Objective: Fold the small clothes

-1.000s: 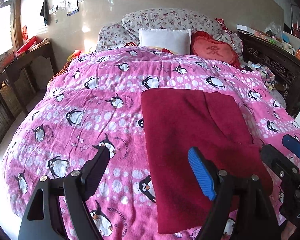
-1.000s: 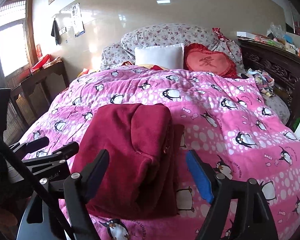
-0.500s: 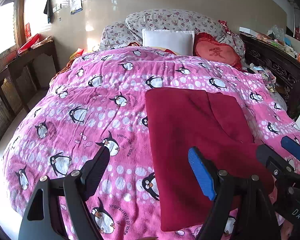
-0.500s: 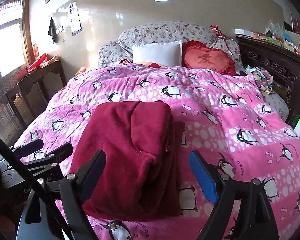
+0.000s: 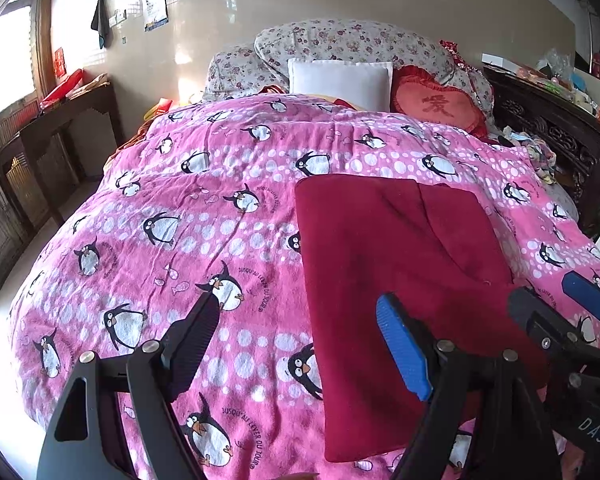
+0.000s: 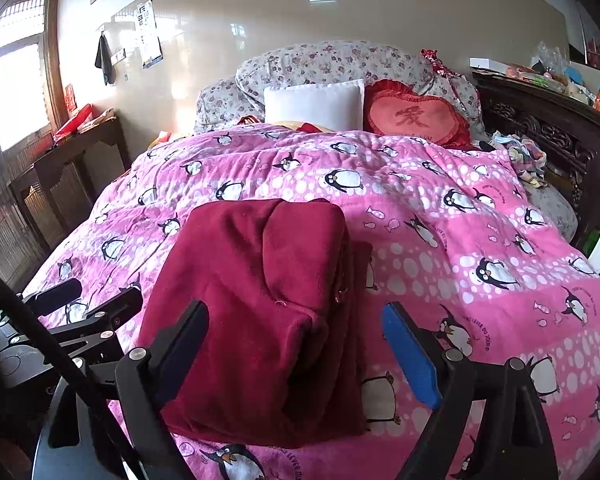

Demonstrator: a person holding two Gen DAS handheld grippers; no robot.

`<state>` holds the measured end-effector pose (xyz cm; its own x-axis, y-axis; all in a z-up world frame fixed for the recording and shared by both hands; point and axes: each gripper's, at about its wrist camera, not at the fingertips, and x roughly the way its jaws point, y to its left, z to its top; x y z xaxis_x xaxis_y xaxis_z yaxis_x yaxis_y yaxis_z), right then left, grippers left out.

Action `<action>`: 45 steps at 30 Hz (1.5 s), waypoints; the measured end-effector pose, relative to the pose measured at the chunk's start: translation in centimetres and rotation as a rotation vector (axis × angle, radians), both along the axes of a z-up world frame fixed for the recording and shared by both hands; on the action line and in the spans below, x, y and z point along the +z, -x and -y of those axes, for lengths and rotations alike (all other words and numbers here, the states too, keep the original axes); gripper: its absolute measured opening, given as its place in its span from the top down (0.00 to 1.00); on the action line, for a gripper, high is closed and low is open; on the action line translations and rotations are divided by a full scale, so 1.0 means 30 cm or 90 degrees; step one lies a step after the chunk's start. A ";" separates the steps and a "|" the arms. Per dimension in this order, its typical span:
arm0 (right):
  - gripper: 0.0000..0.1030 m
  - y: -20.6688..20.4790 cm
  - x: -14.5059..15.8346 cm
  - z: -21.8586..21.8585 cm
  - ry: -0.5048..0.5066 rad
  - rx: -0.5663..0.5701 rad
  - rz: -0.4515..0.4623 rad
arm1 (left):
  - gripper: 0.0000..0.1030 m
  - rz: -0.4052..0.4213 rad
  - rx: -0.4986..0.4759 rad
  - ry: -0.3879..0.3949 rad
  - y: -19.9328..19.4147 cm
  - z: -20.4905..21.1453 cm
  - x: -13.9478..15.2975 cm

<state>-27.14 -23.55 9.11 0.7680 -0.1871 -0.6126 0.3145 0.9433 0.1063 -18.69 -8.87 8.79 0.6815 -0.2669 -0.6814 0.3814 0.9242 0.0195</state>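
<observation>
While both claws hang above the bed, each one has its two fingers spread wide and holds nothing. The left gripper [image 5: 296, 344] has one black finger [image 5: 194, 334] over the pink cover and one blue finger [image 5: 404, 350] over the near part of the dark red garment [image 5: 400, 280]. The right gripper [image 6: 296, 352] has its black finger [image 6: 180, 350] over the near left part of the same red piece and its blue finger [image 6: 410, 354] just past its right edge. In the left wrist view the right gripper shows at the right edge, and in the right wrist view the left gripper shows at the left edge, so the two claws are side by side near the foot of the bed. The red garment is soft and fluffy and lies folded into a long shape on the pink penguin blanket [image 5: 220, 208], close to the near end of the bed, with one layer doubled over on top. Farther up the bed sit a white pillow [image 5: 340, 80], a red heart cushion [image 5: 436, 106] and flowered pillows [image 5: 340, 42] against the wall. A dark wooden side table [image 5: 72, 108] stands to the left of the bed, and a dark carved headboard [image 5: 556, 128] runs along the right side with small things piled on it.
</observation>
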 end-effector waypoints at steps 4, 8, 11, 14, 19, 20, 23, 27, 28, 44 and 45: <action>0.11 -0.001 -0.002 0.003 -0.003 -0.002 0.000 | 0.22 -0.001 0.001 -0.001 0.002 0.003 -0.002; 0.11 0.001 -0.003 0.004 -0.004 0.000 -0.001 | 0.22 -0.002 0.001 -0.003 0.003 0.007 -0.007; 0.11 -0.002 -0.006 0.001 -0.006 0.002 -0.004 | 0.22 -0.004 -0.003 -0.005 0.003 0.010 -0.011; 0.11 -0.004 -0.006 0.001 -0.007 -0.001 -0.003 | 0.22 0.000 -0.001 -0.003 0.007 0.008 -0.009; 0.10 -0.003 -0.005 0.008 -0.015 -0.007 -0.002 | 0.22 0.001 0.002 -0.003 0.008 0.006 -0.008; 0.10 -0.003 -0.006 0.008 -0.016 -0.007 -0.002 | 0.22 -0.001 0.001 -0.003 0.005 0.004 -0.006; 0.10 -0.006 -0.010 0.004 -0.017 -0.004 -0.005 | 0.22 -0.001 0.001 -0.003 0.005 0.005 -0.006; 0.10 -0.011 -0.012 -0.004 -0.018 0.002 -0.007 | 0.22 -0.002 0.000 -0.003 0.004 0.005 -0.007; 0.10 -0.012 -0.012 -0.006 -0.017 0.002 -0.008 | 0.22 -0.003 0.001 -0.002 0.004 0.004 -0.008; 0.10 -0.017 -0.025 -0.007 -0.027 0.002 -0.013 | 0.22 0.004 0.008 -0.001 -0.001 -0.006 -0.025; 0.10 -0.018 -0.027 -0.006 -0.028 0.002 -0.014 | 0.22 0.004 0.008 0.000 -0.001 -0.007 -0.027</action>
<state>-26.60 -23.39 8.31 0.7547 -0.1574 -0.6369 0.3140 0.9390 0.1401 -18.64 -8.66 7.99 0.6897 -0.2574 -0.6768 0.3692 0.9291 0.0228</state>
